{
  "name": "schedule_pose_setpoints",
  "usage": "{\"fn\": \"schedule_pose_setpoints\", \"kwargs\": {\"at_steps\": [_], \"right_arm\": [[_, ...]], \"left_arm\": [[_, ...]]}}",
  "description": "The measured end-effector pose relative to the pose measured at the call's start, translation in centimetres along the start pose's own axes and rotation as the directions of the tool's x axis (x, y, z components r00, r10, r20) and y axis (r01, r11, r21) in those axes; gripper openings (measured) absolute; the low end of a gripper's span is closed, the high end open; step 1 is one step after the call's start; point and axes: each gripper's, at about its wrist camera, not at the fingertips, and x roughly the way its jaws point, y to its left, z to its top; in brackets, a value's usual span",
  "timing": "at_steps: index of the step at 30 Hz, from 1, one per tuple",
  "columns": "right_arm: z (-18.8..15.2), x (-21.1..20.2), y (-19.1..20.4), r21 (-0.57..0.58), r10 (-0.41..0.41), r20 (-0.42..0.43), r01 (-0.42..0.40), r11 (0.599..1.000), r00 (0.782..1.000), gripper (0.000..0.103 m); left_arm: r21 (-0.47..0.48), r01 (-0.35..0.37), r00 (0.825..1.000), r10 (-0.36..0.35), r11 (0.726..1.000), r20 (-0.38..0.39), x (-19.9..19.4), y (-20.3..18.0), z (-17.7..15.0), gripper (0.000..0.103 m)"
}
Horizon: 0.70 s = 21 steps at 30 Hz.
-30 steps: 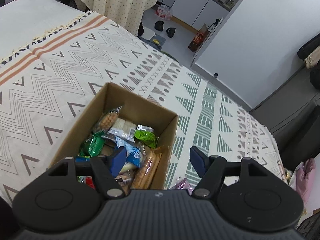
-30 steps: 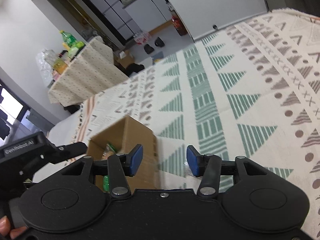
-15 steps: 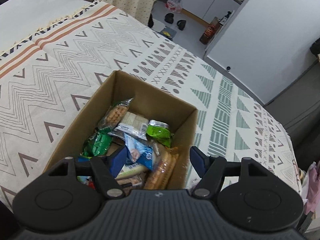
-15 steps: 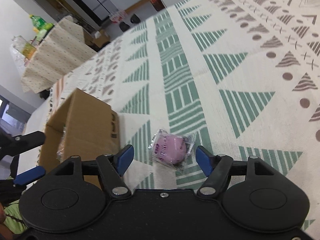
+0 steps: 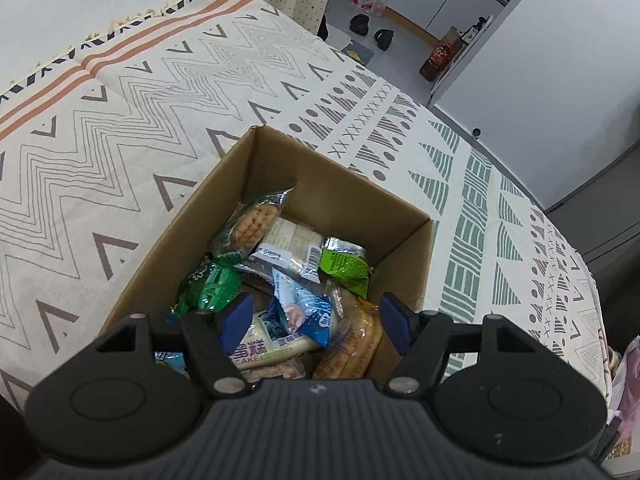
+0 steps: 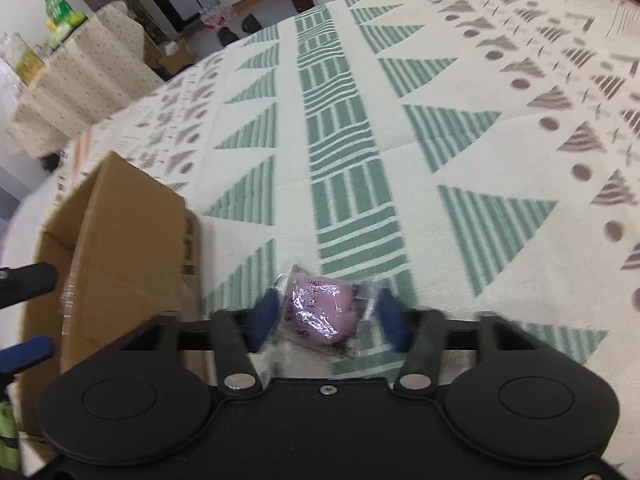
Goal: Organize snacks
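Pink snack (image 6: 320,309), a round piece in clear wrap, lies on the patterned cloth (image 6: 460,128) just right of the box (image 6: 120,248). It sits between the two blue pads of the right tool (image 6: 326,317), whose fingers are spread; the left pad (image 6: 266,314) is close to the wrap and the right pad (image 6: 390,316) stands a little off it, with contact not discernible through the motion blur. Box (image 5: 340,196): open cardboard carton resting on the cloth, filled with wrapped snacks, among them a biscuit pack (image 5: 252,226), a green pouch (image 5: 344,266), a blue pack (image 5: 310,310) and a cake bar (image 5: 268,346). The left tool (image 5: 316,314) hangs above the near end of the box, fingers spread wide and holding nothing.
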Motion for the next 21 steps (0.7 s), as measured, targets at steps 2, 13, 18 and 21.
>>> {"fn": "schedule_pose_setpoints", "kwargs": {"at_steps": [2, 13, 18, 21], "right_arm": [[0.3, -0.2, -0.1, 0.006, 0.000, -0.006, 0.000, 1.000, 1.000, 0.038], [1.0, -5.3, 1.4, 0.027, 0.076, 0.071, -0.078, 0.997, 0.995, 0.035], [1.6, -7.6, 2.4, 0.027, 0.112, 0.117, -0.116, 0.993, 0.987, 0.035], [1.6, -8.9, 3.3, 0.015, 0.137, 0.135, -0.140, 0.990, 0.981, 0.035]], "left_arm": [[-0.012, 0.000, 1.000, 0.000, 1.000, -0.003, -0.1, 0.3, 0.0, 0.069], [-0.045, 0.028, 0.999, -0.026, 0.999, 0.034, -2.9, 1.6, 0.7, 0.069], [-0.061, 0.042, 0.998, -0.039, 0.997, 0.041, -4.3, 2.6, 0.7, 0.069], [-0.063, 0.050, 0.998, -0.047, 0.997, 0.049, -5.4, 3.1, 0.7, 0.069]]}}
